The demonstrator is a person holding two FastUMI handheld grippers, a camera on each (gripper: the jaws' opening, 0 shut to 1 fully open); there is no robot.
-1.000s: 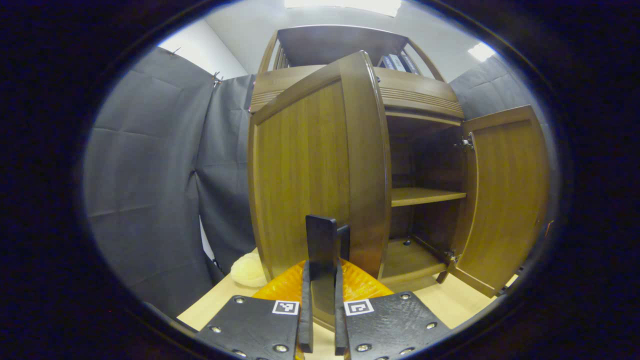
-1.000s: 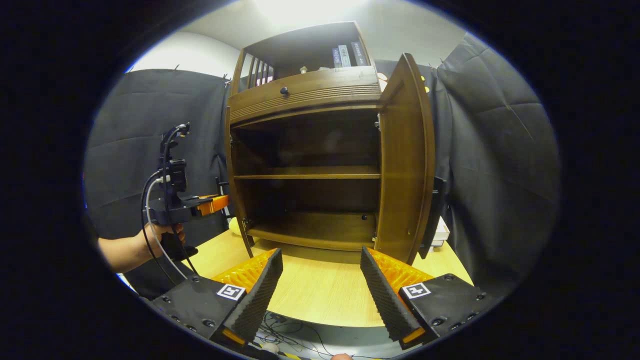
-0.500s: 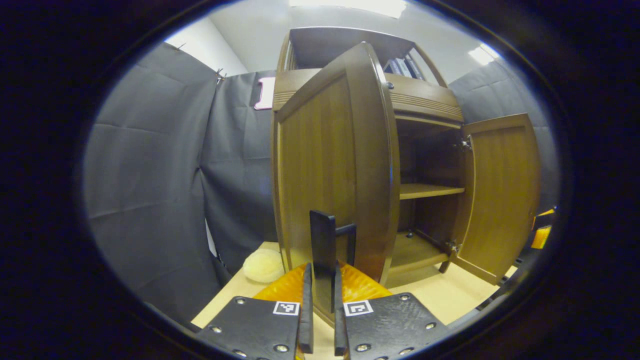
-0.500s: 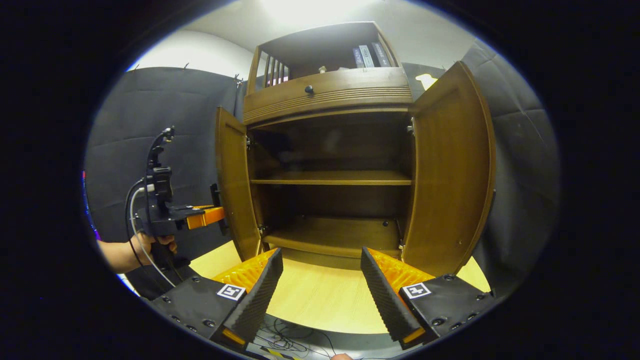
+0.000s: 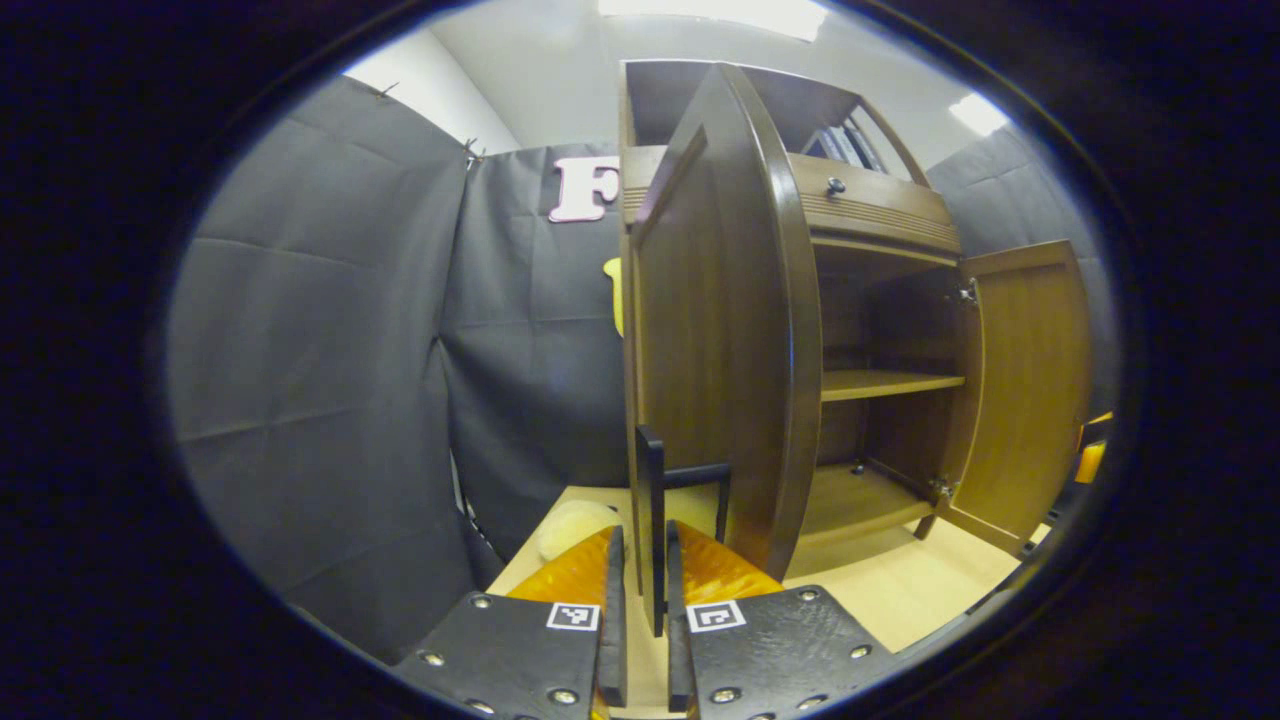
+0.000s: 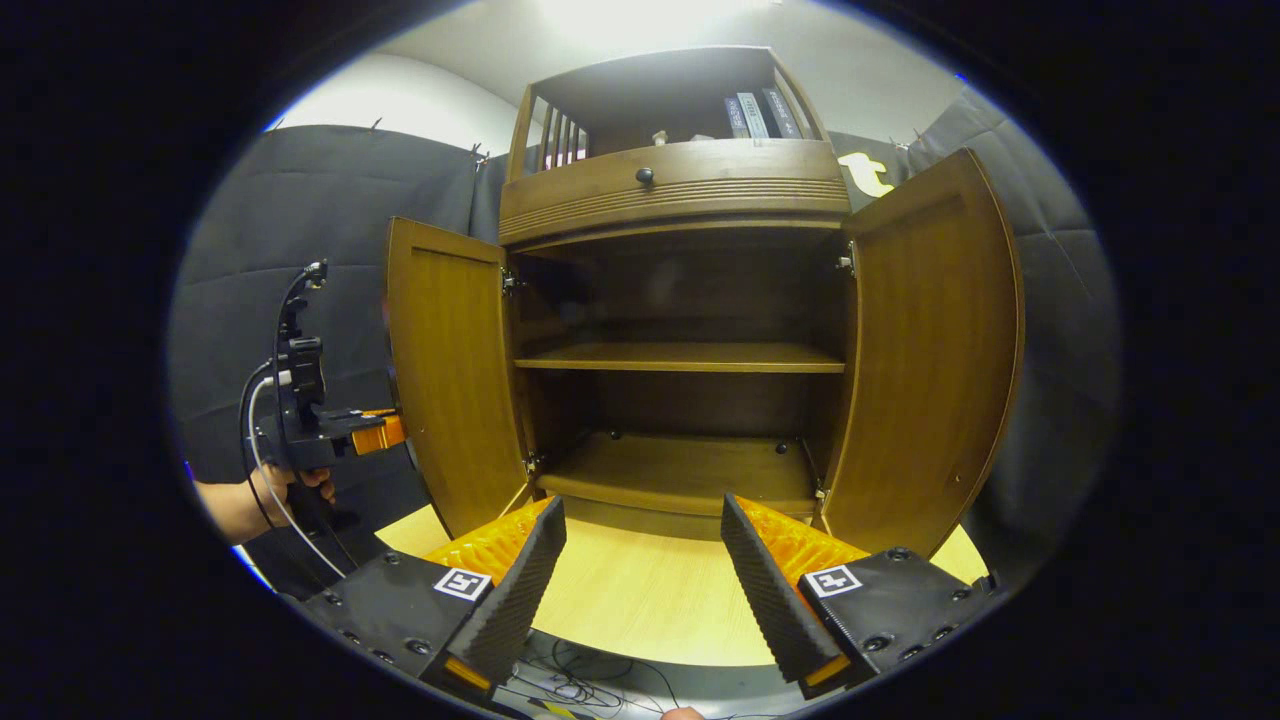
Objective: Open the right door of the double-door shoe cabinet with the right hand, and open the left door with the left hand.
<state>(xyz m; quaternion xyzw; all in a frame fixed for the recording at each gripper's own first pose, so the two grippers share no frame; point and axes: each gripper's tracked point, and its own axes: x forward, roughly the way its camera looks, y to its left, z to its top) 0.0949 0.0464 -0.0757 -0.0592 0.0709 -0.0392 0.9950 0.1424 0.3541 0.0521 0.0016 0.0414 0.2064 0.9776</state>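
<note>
Gripping upright handle (image 5: 652, 530), left gripper (image 5: 640, 620); L door (image 5: 715, 330) edge-on.

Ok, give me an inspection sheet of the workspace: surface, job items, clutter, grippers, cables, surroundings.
Surface: light wooden tabletop, bare in front of the cabinet.
Job's things: brown wooden double-door shoe cabinet; left door and right door both swung open; shelves bare.
Clutter: pale rounded object on the table beside the cabinet; books in the top shelf.
Grippers: left gripper shut on the left door's dark bar handle; right gripper open, holding nothing.
Cables: cable on the left gripper; wires below the table edge.
Surroundings: black cloth wall.
</note>
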